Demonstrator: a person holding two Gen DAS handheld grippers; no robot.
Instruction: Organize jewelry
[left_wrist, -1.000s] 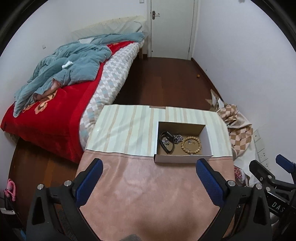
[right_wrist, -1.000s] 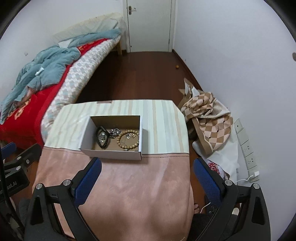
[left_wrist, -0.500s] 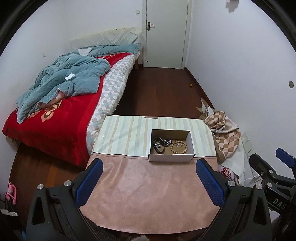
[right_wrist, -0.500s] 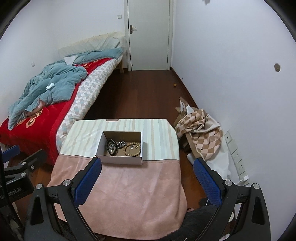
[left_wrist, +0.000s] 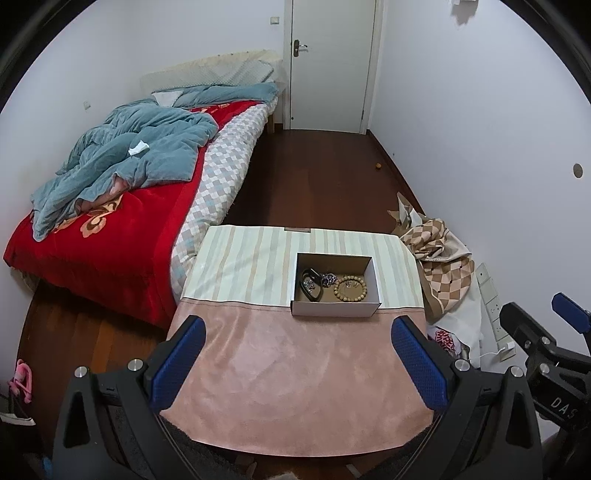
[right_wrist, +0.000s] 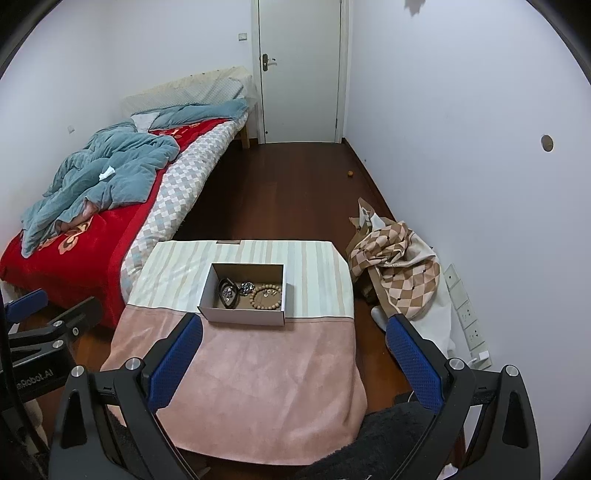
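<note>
A small open cardboard box (left_wrist: 336, 308) (right_wrist: 242, 316) sits on the table where the striped cloth meets the pink cloth. Inside it lie a wooden bead bracelet (left_wrist: 350, 288) (right_wrist: 266, 295), a silvery chain piece (left_wrist: 327, 279) (right_wrist: 245, 287) and a dark oval item (left_wrist: 310, 284) (right_wrist: 227, 292). My left gripper (left_wrist: 297, 363) is open and empty, held back above the table's near edge. My right gripper (right_wrist: 293, 360) is open and empty, also well short of the box.
The table (left_wrist: 295, 387) wears a pink cloth in front and a striped cloth (left_wrist: 243, 266) behind. A bed with a red blanket (left_wrist: 103, 236) is at the left. Checked fabric (right_wrist: 395, 273) lies on the floor by the right wall. A white door (left_wrist: 328, 62) is at the far end.
Both grippers have pulled back and up from the table. The box looks smaller and farther, and more of the room shows. Both stay open.
</note>
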